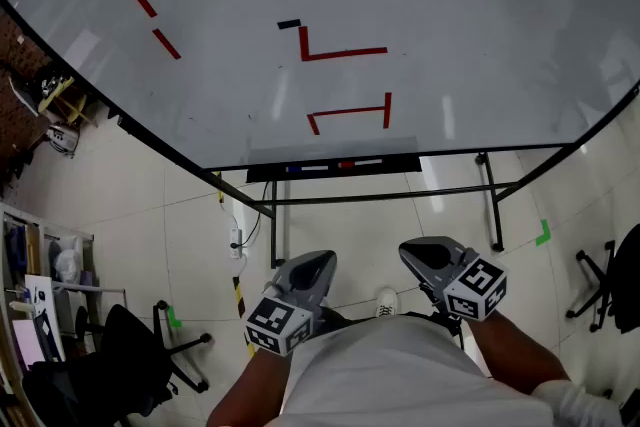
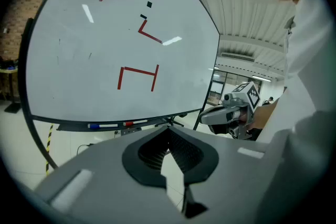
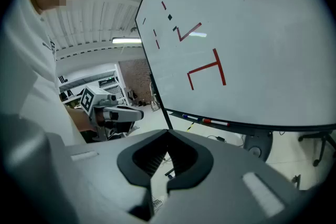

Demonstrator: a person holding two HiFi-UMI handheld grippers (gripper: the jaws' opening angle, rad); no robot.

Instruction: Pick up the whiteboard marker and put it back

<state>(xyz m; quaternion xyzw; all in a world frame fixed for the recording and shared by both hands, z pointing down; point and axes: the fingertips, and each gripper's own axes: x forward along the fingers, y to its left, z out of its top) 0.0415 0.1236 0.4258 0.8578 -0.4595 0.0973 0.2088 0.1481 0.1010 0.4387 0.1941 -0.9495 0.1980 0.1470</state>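
**Two markers lie in the tray, both grippers are empty**

The blue-capped marker (image 1: 300, 169) and the red-capped marker (image 1: 357, 164) lie end to end in the black tray (image 1: 405, 163) under the lower edge of the whiteboard (image 1: 450, 35). The blue one is on the left and the red one on the right, and both lie flat along the tray. Nothing touches them.

The left gripper (image 1: 322, 261) and the right gripper (image 1: 414, 251) are held close to the person's body, side by side, well apart from the tray. Both point toward the board. In the left gripper view the two jaws meet at their tips and there is nothing between them; only the floor shows through the gap behind the tips. The right gripper view shows the same: jaws together, nothing held.

On the board, just above the tray, a red bracket shape (image 1: 350, 113) is drawn, and above it a red corner shape (image 1: 335, 50). Some short red strokes and small black marks stand higher up. The board stands on a black metal frame (image 1: 380, 198) on a pale tiled floor. A black office chair (image 1: 130, 355) stands at the lower left.
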